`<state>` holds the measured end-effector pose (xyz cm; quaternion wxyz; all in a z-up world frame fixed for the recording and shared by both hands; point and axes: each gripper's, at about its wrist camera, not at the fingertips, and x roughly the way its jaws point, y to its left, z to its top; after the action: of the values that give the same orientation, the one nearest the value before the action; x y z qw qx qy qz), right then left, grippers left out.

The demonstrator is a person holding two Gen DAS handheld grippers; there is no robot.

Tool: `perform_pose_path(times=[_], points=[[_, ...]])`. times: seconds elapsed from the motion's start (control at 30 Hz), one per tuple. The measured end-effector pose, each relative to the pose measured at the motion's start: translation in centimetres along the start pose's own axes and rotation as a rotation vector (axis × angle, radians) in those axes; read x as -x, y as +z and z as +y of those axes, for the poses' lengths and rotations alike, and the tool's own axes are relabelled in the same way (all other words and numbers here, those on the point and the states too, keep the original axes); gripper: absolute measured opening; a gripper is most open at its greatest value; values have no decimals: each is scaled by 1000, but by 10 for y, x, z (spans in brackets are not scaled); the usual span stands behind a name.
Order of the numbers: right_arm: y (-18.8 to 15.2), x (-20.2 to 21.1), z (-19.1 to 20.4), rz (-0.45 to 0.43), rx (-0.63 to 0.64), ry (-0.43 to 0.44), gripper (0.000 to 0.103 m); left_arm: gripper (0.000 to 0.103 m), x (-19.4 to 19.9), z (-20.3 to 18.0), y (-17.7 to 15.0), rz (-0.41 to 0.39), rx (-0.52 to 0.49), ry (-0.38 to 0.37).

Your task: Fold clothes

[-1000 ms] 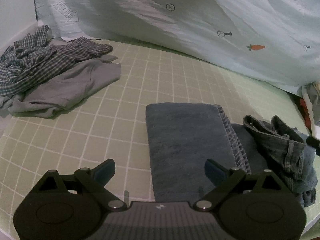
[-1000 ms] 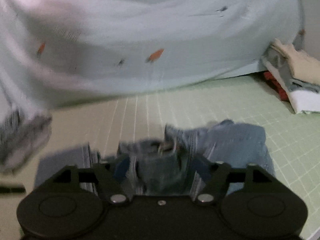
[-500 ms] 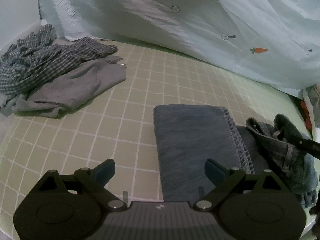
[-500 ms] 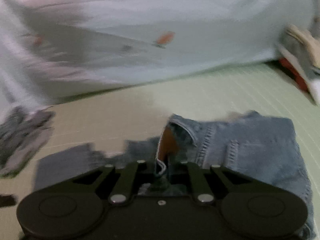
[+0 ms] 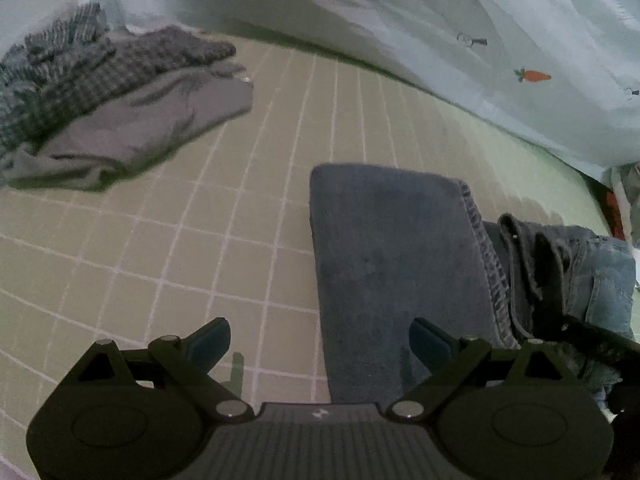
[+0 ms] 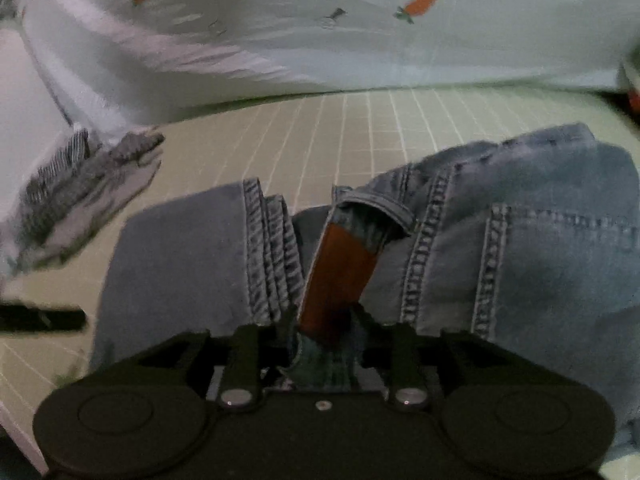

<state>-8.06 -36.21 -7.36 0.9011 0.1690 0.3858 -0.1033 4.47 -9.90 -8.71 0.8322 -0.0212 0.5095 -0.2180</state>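
A pair of blue jeans (image 6: 520,248) lies partly folded on the green checked mat (image 5: 200,240). Its folded legs (image 5: 392,256) lie flat in front of my left gripper (image 5: 320,342), which is open and empty just above their near edge. My right gripper (image 6: 324,320) is shut on the jeans' waistband, by the brown leather patch (image 6: 340,272), and holds that edge lifted. The waistband end also shows bunched up in the left wrist view (image 5: 560,280), with the right gripper's dark body beside it.
A heap of a checked shirt (image 5: 80,68) and a grey garment (image 5: 152,120) lies at the mat's far left. A pale blue carrot-print sheet (image 5: 460,40) hangs along the back. Stacked clothes (image 5: 624,200) sit at the far right edge.
My right gripper has shut on the jeans' waistband and pulled it up and over toward the folded legs. My left gripper has stayed open, shifting slightly left.
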Motion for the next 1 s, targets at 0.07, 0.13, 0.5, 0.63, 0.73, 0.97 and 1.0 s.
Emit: perform_pose_path(times=[0.07, 0.13, 0.5, 0.63, 0.73, 0.97, 1.0], points=[[7, 5, -7, 3, -67, 33, 44, 96, -8, -3, 0, 21, 4, -14], [10, 19, -14, -25, -127, 51, 61, 96, -15, -7, 0, 41, 10, -26], [6, 59, -82, -88, -406, -115, 85, 95, -42, -22, 5, 98, 54, -33], [1, 68, -104, -91, -467, -162, 85, 92, -44, -26, 7, 93, 83, -21], [1, 70, -111, -80, -463, -213, 85, 74, -43, -29, 8, 85, 107, -23], [0, 78, -133, -54, -430, -282, 85, 36, -36, -43, 8, 55, 154, 27], [0, 79, -136, -55, -423, -288, 85, 31, -33, -45, 7, 44, 163, 25]])
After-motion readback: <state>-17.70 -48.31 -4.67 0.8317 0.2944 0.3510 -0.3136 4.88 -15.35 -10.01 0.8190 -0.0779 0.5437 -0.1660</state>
